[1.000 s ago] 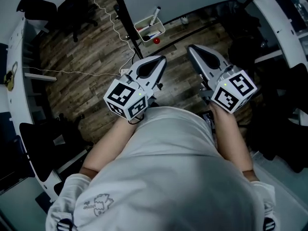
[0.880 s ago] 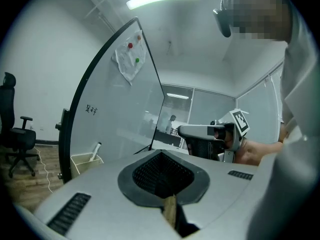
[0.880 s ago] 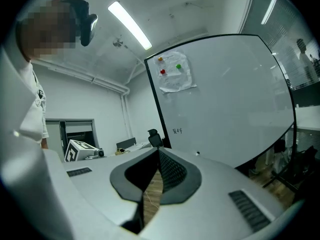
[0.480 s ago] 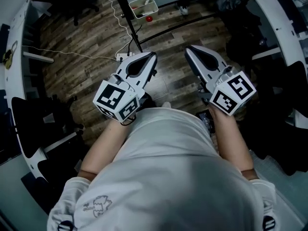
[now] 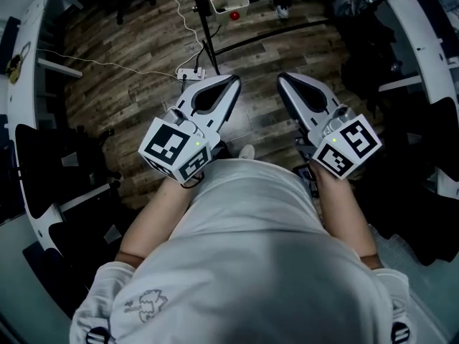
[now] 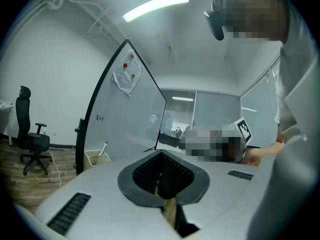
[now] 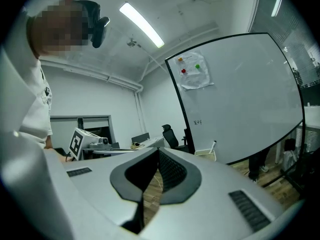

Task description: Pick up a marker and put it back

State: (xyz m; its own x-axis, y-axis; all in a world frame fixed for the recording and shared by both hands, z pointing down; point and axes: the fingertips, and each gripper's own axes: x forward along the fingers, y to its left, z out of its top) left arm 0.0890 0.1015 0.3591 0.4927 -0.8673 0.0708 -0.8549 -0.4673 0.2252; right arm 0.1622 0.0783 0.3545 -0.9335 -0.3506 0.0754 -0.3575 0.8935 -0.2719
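- Open wooden floor (image 5: pixel 136 70) runs ahead to the whiteboard (image 7: pixel 240 94) edge.
- One marker (image 6: pixel 103 148) in one tray (image 6: pixel 96 159).
- Left gripper (image 5: pixel 231 83), right gripper (image 5: pixel 284 79): fingers together, empty.

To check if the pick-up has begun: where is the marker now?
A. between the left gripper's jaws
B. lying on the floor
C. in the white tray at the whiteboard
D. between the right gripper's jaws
C: the marker stands in the tray at the whiteboard, while the left gripper and right gripper are both shut on nothing.
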